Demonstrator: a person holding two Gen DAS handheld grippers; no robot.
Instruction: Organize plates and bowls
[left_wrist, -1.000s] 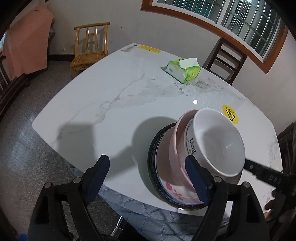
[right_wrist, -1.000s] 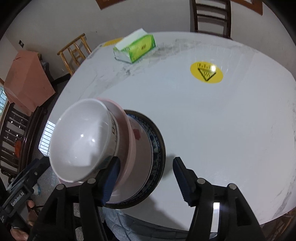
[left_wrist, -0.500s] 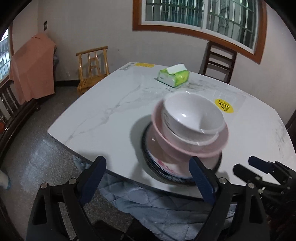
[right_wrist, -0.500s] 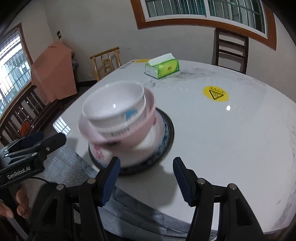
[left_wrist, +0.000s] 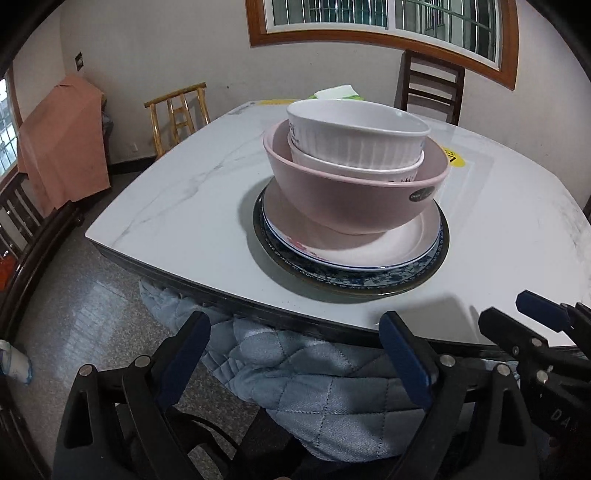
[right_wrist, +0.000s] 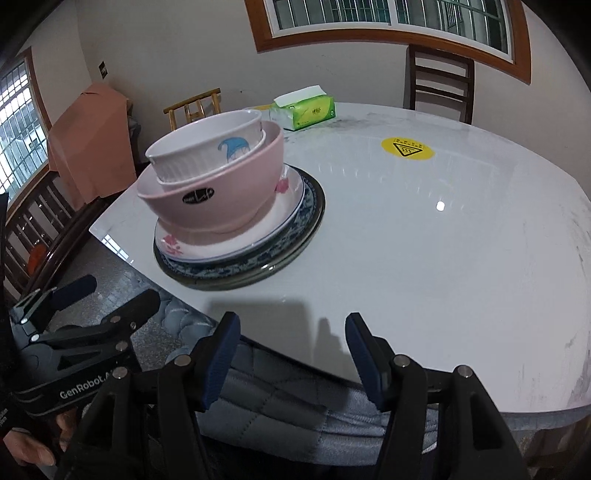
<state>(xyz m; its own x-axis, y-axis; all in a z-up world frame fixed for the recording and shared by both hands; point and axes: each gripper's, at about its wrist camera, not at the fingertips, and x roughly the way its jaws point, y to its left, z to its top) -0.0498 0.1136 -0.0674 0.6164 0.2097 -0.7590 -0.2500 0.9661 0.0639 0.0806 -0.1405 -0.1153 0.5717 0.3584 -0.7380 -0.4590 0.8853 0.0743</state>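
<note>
One stack stands near the front edge of the white marble table (left_wrist: 184, 206). A white ribbed bowl (left_wrist: 354, 138) sits in another white bowl, inside a pink bowl (left_wrist: 351, 195), on a white flowered plate (left_wrist: 369, 251), on a dark blue-patterned plate (left_wrist: 351, 282). The stack also shows in the right wrist view: white bowl (right_wrist: 207, 147), pink bowl (right_wrist: 221, 195), plates (right_wrist: 258, 254). My left gripper (left_wrist: 295, 350) is open and empty, below the table edge. My right gripper (right_wrist: 291, 350) is open and empty, at the table's front edge. Each gripper shows in the other's view.
A green tissue box (right_wrist: 303, 109) lies at the far side of the table. A yellow warning sticker (right_wrist: 406, 147) marks the tabletop. Wooden chairs (right_wrist: 441, 85) stand around the table. A quilted blue-grey cloth (left_wrist: 314, 387) hangs under the front edge.
Both grippers have pulled back and down from over the stack to below the table's front edge. The stack stays in place on the table.
</note>
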